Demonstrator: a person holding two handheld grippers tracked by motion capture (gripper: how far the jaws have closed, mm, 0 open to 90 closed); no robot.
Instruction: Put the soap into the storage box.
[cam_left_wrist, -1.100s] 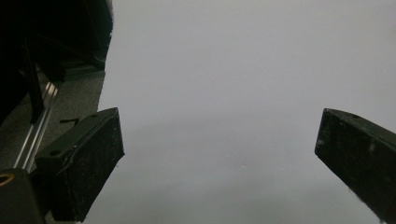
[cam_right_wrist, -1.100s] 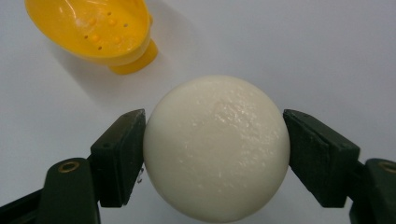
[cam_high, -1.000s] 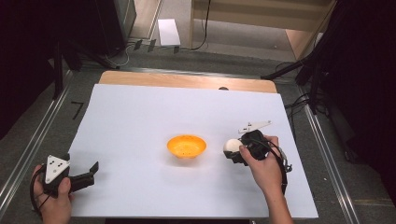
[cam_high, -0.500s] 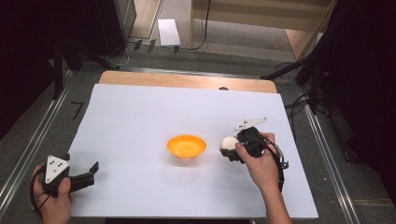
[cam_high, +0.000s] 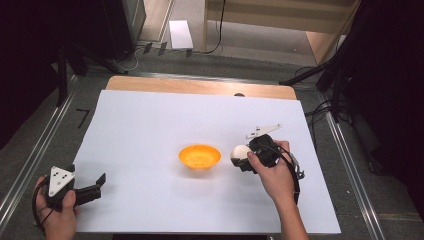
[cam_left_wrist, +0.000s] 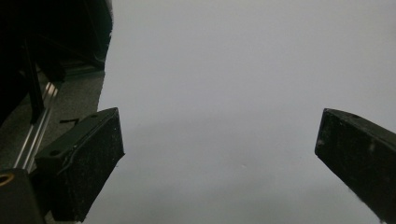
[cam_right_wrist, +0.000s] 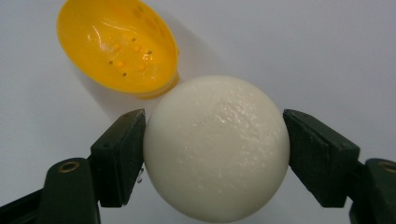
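A smooth white ball, likely light and slippery, sits clamped across its widest part in the right gripper, just right of the shallow orange plastic bowl mid-sheet; the left gripper rests open-jawed near the white sheet's near-left corner.

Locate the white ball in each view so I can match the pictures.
High view: the white ball sits right of centre, between the right gripper fingers, just right of the orange bowl.
Left gripper view: the ball is not in it.
Right gripper view: the ball is at centre, clamped between both fingers.
Shared landmark: the orange bowl, upper left here.
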